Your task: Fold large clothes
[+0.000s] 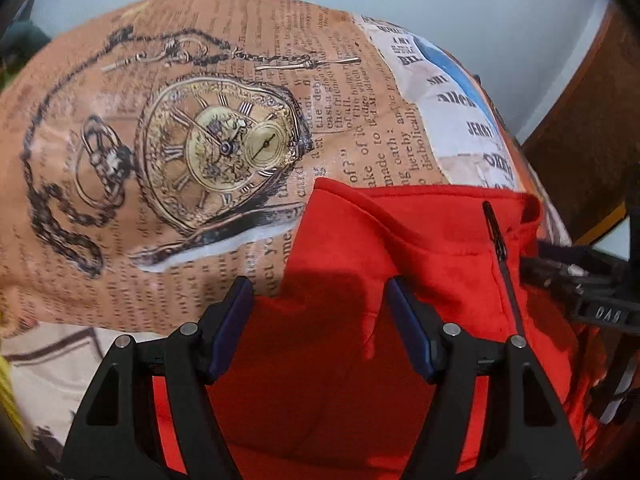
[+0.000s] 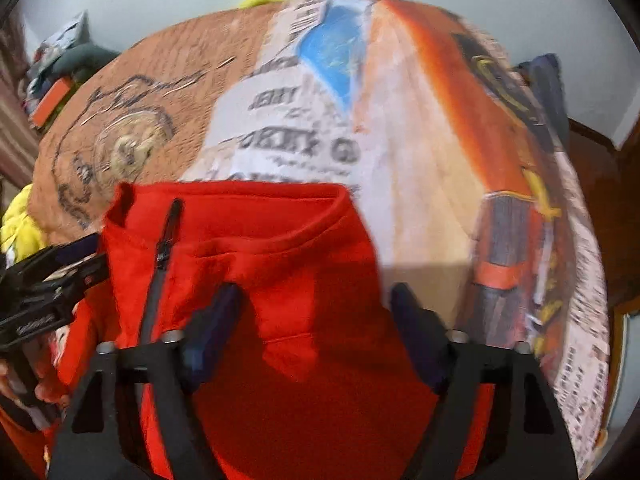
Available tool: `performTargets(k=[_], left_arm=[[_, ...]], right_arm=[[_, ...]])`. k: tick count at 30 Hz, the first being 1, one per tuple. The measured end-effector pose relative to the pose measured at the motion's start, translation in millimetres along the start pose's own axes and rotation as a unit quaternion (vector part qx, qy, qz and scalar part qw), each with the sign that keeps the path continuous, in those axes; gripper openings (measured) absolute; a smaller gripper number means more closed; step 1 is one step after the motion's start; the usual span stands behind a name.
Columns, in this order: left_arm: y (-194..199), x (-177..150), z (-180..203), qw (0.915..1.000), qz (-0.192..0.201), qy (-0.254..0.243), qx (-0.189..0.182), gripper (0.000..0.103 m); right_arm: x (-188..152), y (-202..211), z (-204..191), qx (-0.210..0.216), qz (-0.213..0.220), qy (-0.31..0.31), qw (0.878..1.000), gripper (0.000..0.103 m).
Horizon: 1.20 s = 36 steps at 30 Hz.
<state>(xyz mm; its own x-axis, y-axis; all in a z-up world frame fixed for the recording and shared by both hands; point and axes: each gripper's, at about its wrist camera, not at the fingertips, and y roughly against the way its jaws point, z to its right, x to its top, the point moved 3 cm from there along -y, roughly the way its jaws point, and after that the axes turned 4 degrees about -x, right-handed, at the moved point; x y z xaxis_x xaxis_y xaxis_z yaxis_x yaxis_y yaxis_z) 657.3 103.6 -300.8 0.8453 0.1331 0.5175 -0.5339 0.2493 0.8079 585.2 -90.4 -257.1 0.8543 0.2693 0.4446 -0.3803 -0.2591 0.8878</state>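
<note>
A red garment (image 1: 360, 240) with a black zipper (image 1: 500, 248) lies on a bedspread (image 1: 120, 200) printed with newspaper text and a pocket watch. My left gripper (image 1: 320, 320) hangs over the garment's left part, jaws wide apart, with red fabric showing below and between them; no pad presses on it. In the right wrist view the same red garment (image 2: 260, 232) and zipper (image 2: 164, 240) lie below my right gripper (image 2: 316, 320), which also stands open above the cloth near its right edge. Each gripper shows at the edge of the other's view, close to the zipper.
The printed bedspread (image 2: 400, 160) covers the whole bed. Brown wooden furniture (image 1: 580, 120) stands to the right against a pale wall. A yellow cloth (image 2: 20, 224) lies at the bed's left side, a heap of clothes (image 2: 60, 72) at the far left, and a dark blue cloth (image 2: 544, 76) at the far right.
</note>
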Motion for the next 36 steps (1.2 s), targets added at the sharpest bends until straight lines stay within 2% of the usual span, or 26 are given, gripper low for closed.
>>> performTargets(k=[1, 2, 3, 5, 6, 7, 9, 11, 18, 24, 27, 30, 33, 36], left_arm=[[-1, 0, 0, 0.9999, 0.001, 0.003, -0.012, 0.056], [-2, 0, 0, 0.9997, 0.002, 0.006, -0.022, 0.053], [-1, -1, 0, 0.9995, 0.004, 0.009, -0.028, 0.045], [1, -1, 5, 0.9997, 0.011, 0.007, -0.022, 0.032], [3, -2, 9, 0.9998, 0.010, 0.001, -0.017, 0.022], [6, -2, 12, 0.9999, 0.010, -0.005, -0.009, 0.013], [15, -3, 21, 0.9996, 0.010, -0.023, 0.013, 0.006], [31, -3, 27, 0.9989, 0.019, -0.035, 0.024, 0.005], [110, -26, 57, 0.9948, 0.046, -0.090, 0.009, 0.005], [172, -75, 90, 0.9895, 0.058, -0.132, 0.011, 0.005], [197, -107, 98, 0.9860, 0.063, -0.154, 0.013, 0.005], [209, -139, 97, 0.9866, 0.047, -0.156, 0.012, 0.005], [213, -168, 97, 0.9854, 0.040, -0.165, 0.016, 0.005], [210, -201, 97, 0.9816, 0.023, -0.186, 0.036, 0.006]], right_arm=[[-1, 1, -1, -0.001, 0.003, 0.000, 1.000, 0.062], [-2, 1, -2, 0.004, 0.004, 0.002, 1.000, 0.058], [-3, 3, -3, 0.011, 0.004, 0.003, 1.000, 0.046], [-5, 7, -6, 0.010, 0.009, 0.009, 1.000, 0.031], [-7, 10, -8, 0.001, 0.012, 0.013, 1.000, 0.013], [-8, 11, -9, -0.007, 0.012, 0.015, 1.000, 0.010], [-12, 18, -9, -0.009, 0.018, 0.013, 1.000, 0.009], [-18, 33, -8, 0.003, 0.028, 0.008, 1.000, 0.009], [-41, 106, -15, 0.049, 0.072, 0.023, 0.996, 0.008], [-84, 174, -33, 0.059, 0.102, 0.057, 0.991, 0.008], [-101, 185, -44, 0.059, 0.107, 0.066, 0.990, 0.008], [-128, 191, -49, 0.063, 0.102, 0.068, 0.990, 0.008], [-161, 194, -51, 0.067, 0.091, 0.061, 0.992, 0.008], [-184, 186, -52, 0.072, 0.069, 0.062, 0.993, 0.008]])
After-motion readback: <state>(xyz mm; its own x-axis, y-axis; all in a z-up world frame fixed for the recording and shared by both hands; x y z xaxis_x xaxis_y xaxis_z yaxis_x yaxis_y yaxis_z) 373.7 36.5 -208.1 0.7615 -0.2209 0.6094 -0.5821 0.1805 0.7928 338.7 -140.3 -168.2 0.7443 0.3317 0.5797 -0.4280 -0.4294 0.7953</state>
